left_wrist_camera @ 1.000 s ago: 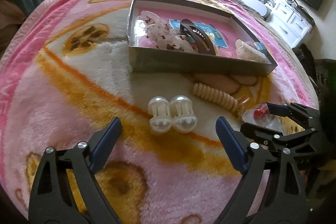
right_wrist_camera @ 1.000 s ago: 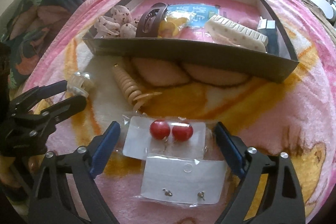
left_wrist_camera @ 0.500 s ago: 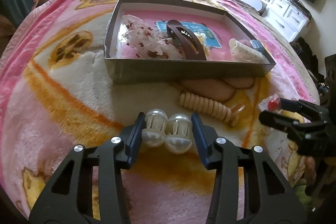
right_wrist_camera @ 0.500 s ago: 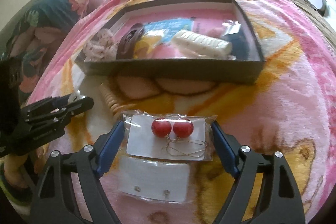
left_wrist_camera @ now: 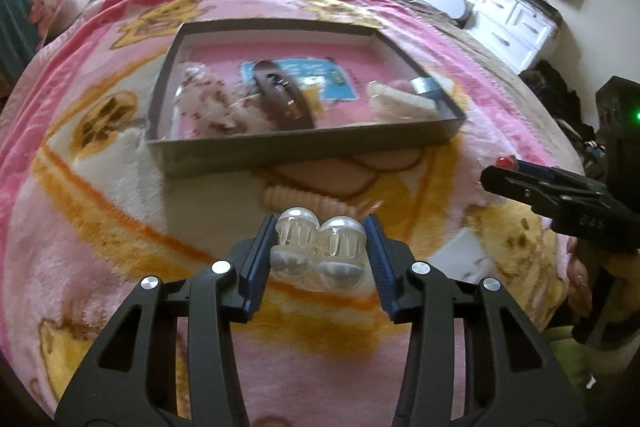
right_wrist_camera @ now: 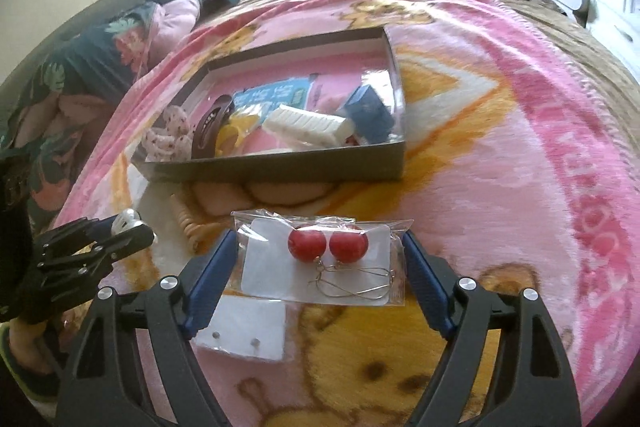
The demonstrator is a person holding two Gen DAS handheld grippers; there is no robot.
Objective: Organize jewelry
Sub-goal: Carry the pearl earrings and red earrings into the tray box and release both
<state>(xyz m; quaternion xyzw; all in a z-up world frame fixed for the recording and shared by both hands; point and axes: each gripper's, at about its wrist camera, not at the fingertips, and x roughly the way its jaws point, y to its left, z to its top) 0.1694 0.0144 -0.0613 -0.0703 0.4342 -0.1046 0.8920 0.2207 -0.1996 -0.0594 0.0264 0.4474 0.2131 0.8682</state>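
Note:
My left gripper is shut on a pair of clear pearl-topped hair claws, lifted above the pink blanket. My right gripper is shut on a clear packet of red ball earrings, also lifted. A dark shallow box lies ahead with a spotted scrunchie, a brown hair clip, a blue card and a white comb inside. In the right wrist view the box is ahead and left. A beige spiral hair tie lies on the blanket before the box.
A second card with small stud earrings lies on the blanket under my right gripper. Pillows and bedding are piled at the far left. A white dresser and a TV stand beyond the bed on the right.
Both grippers closed on their items and lifted them off the blanket: the left on the hair claws, the right on the red earring packet. Both views have tilted toward the box.

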